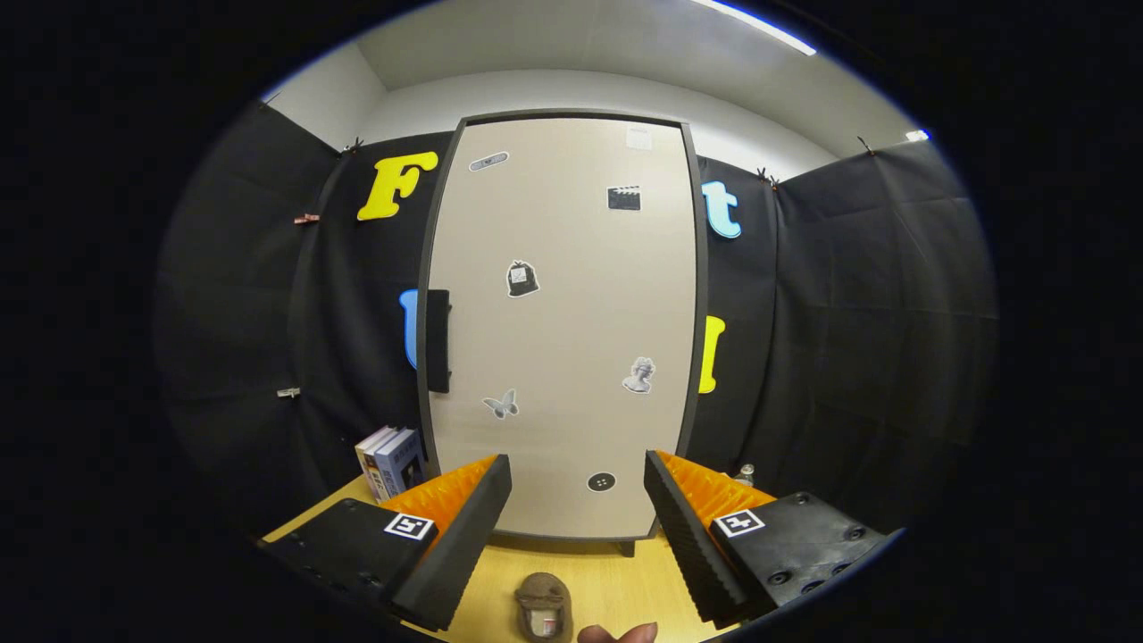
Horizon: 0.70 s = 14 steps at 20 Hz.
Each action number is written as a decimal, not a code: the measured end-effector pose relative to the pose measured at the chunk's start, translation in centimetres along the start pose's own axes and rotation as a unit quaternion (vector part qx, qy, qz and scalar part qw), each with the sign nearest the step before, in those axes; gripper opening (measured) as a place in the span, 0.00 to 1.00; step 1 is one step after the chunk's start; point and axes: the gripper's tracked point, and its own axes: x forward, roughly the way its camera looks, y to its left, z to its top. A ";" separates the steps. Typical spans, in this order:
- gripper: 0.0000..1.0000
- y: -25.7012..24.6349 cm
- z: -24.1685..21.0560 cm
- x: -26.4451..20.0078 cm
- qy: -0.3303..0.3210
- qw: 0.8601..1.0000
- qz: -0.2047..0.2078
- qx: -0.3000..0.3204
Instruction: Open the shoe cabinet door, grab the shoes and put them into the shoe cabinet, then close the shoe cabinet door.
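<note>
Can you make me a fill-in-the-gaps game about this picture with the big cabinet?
1. The shoe cabinet door is ____.
2. The tongs are ____, with nothing between them.
3. The small brown shoe lies on the wooden ____, between the tongs.
4. The black handle sits on the door's ____ edge.

Missing words: closed; open; table; left
</note>
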 end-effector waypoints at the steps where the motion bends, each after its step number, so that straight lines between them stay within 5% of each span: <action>1: 0.98 0.6 0.4 0.4 -0.005 1.000 0.002 0.002; 14: 0.97 12.1 5.2 10.2 -0.034 0.998 0.049 0.013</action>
